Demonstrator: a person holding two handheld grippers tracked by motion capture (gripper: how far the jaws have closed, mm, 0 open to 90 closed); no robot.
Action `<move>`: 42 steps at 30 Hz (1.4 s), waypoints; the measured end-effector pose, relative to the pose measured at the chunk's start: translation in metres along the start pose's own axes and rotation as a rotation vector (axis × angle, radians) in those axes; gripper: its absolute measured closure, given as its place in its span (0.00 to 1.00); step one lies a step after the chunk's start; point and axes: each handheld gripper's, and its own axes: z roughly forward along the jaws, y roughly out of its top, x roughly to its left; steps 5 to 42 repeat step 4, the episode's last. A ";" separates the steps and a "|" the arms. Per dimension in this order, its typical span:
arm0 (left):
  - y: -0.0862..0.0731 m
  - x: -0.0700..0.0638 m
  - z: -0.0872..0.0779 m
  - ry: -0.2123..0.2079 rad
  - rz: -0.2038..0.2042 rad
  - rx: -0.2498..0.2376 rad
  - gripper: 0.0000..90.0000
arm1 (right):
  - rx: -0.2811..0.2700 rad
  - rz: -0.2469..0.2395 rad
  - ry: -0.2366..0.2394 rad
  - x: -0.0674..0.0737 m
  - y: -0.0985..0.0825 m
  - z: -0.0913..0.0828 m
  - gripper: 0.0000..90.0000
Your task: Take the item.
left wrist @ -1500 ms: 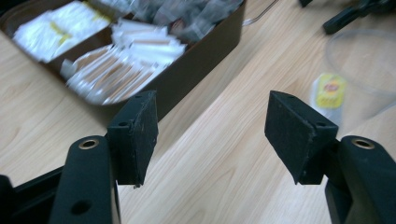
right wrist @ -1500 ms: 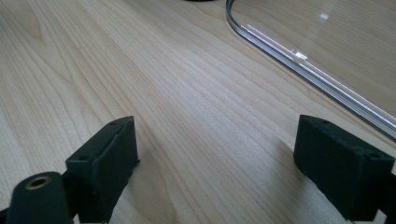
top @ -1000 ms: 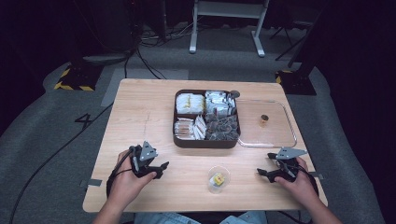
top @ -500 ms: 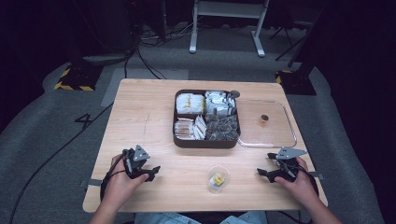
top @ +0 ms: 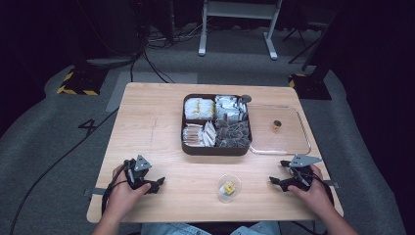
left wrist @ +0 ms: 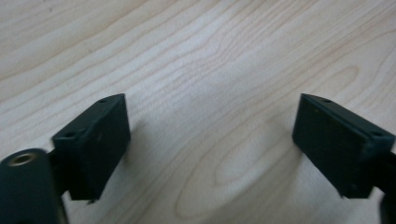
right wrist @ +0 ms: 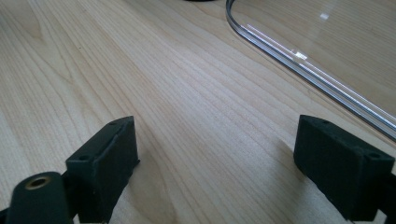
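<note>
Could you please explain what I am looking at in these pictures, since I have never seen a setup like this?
A person sits at a wooden table and holds a hand tool with two black jaws in each hand: the left gripper and the right gripper. One picture is taken from above; the other two come from small cameras riding on each gripper, looking along its jaws. On the table lie a dark tray of packets in four compartments, its clear lid beside it, and a small clear cup with something yellow inside. Both grippers are open and hold nothing; the left one's jaws have just been opening.
</note>
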 end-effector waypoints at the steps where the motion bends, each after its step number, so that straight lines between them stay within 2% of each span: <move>1: 0.000 0.000 0.000 0.000 0.000 0.000 0.08 | 0.000 0.000 0.000 0.000 0.000 0.000 0.15; 42: 0.000 0.000 0.000 0.000 0.000 0.000 0.08 | 0.000 0.000 0.000 0.000 0.000 0.000 0.15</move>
